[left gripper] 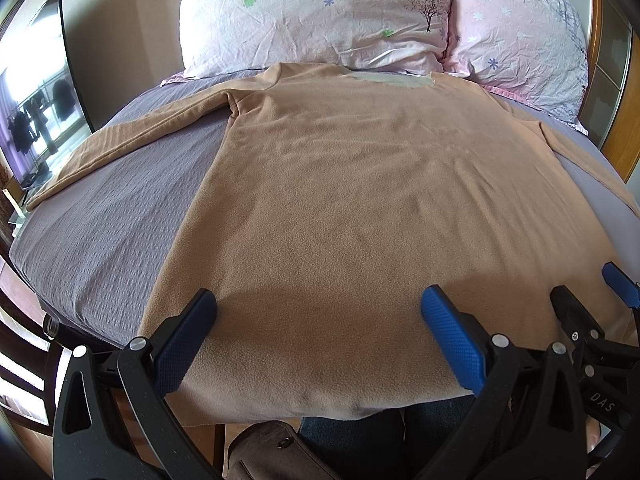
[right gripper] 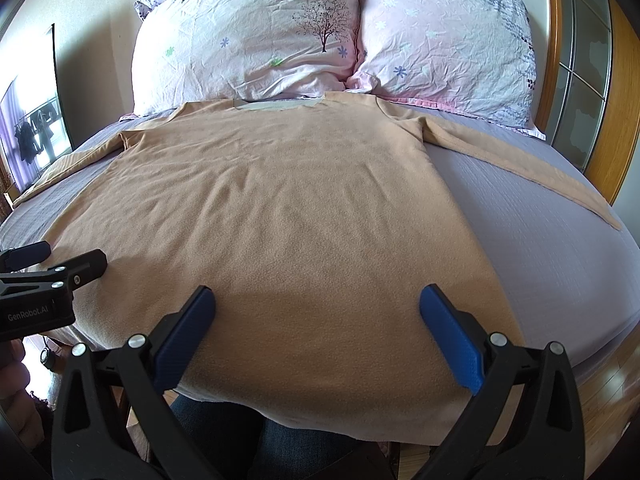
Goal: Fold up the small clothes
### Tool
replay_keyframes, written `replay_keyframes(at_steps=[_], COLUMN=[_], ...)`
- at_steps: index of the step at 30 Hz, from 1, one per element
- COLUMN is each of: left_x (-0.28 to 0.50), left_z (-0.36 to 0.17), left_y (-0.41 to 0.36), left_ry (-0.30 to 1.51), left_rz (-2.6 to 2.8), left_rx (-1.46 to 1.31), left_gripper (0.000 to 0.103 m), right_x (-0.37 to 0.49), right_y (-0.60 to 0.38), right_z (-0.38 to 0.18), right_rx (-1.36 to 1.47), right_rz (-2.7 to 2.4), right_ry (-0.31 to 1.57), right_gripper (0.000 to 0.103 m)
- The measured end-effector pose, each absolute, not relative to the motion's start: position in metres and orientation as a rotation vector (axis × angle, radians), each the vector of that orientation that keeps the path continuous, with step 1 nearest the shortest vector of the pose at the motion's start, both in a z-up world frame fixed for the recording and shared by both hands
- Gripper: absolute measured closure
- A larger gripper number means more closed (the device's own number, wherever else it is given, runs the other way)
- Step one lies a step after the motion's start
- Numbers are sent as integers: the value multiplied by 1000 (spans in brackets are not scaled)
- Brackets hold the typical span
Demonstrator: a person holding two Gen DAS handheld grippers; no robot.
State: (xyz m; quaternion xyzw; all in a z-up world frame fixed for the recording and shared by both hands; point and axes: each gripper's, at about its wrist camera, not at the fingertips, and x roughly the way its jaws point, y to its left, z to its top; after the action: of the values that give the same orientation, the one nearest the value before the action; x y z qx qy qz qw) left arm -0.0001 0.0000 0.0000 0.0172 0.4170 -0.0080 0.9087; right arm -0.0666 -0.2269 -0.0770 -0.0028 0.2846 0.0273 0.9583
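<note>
Bed (left gripper: pixel 100 216) bore a soft, limp shirt (left gripper: pixel 340 200), best pinched at its hem, below both wide-spread grippers (left gripper: pixel 318 336) (right gripper: pixel 318 336).

Shirt (right gripper: pixel 288 208): tan, long-sleeved, flat on the bed (right gripper: pixel 540 216), sleeves spread, hem hanging over the near edge.
Pillows (right gripper: pixel 332 36): two, pink floral, touching the shirt's collar end.
Right gripper (right gripper: pixel 318 320): above the shirt's hem, jaws wide apart.
Left gripper (right gripper: pixel 60 258): over the shirt's left edge; its opening is unclear.
</note>
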Motion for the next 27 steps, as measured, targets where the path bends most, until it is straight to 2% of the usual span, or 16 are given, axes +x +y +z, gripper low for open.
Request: replay_keyframes(at_steps=[22,27], left_x=[0,-1], left_z=[0,3], left_y=[0,-1], left_ry=[853,834], left_rz=[-18,-36], left_rx=[40,50], left_gripper=[1,1], right_x=[-68,-60], right_y=[-228,-265], right_z=[-78,-65], right_rx=[-9,85], right_rz=[70,124], right_ry=[549,537], right_gripper=[2,2])
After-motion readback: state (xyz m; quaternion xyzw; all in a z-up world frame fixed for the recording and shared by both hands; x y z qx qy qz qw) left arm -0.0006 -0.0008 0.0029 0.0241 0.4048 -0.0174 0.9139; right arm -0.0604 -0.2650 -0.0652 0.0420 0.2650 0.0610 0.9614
